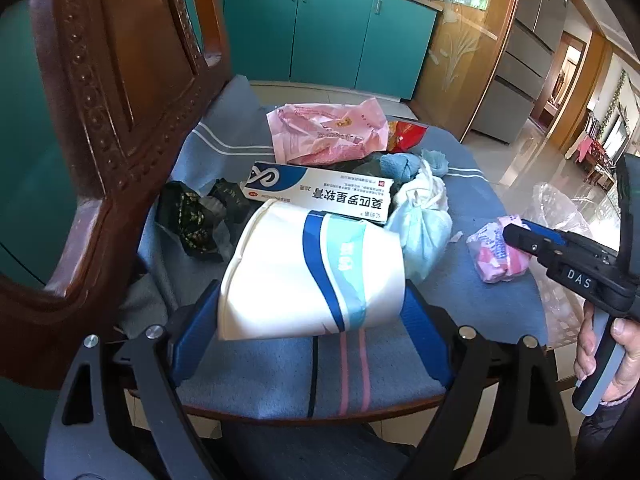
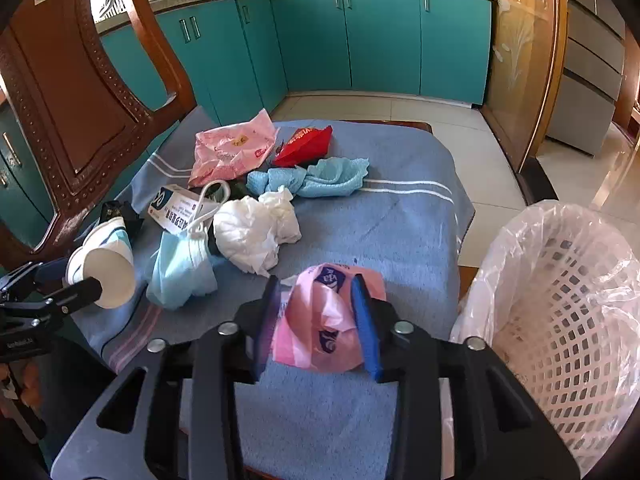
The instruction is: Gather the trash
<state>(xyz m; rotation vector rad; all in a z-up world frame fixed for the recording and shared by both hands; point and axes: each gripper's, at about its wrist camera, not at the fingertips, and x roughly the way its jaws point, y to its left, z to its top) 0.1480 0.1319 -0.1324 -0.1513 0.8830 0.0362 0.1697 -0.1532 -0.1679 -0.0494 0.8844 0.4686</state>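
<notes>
Pink wrapper (image 2: 320, 328) pinched in right gripper (image 2: 320, 324), paper cup (image 1: 312, 272) clamped in left gripper (image 1: 312, 312); beyond both jaws, heaped litter uncollected, basket (image 2: 568, 320) apparently empty.

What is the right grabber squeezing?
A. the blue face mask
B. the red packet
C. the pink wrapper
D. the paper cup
C: in the right wrist view the right gripper has its blue pads pressed on both sides of the crumpled pink wrapper, while the paper cup sits between the left gripper's fingers instead.
</notes>
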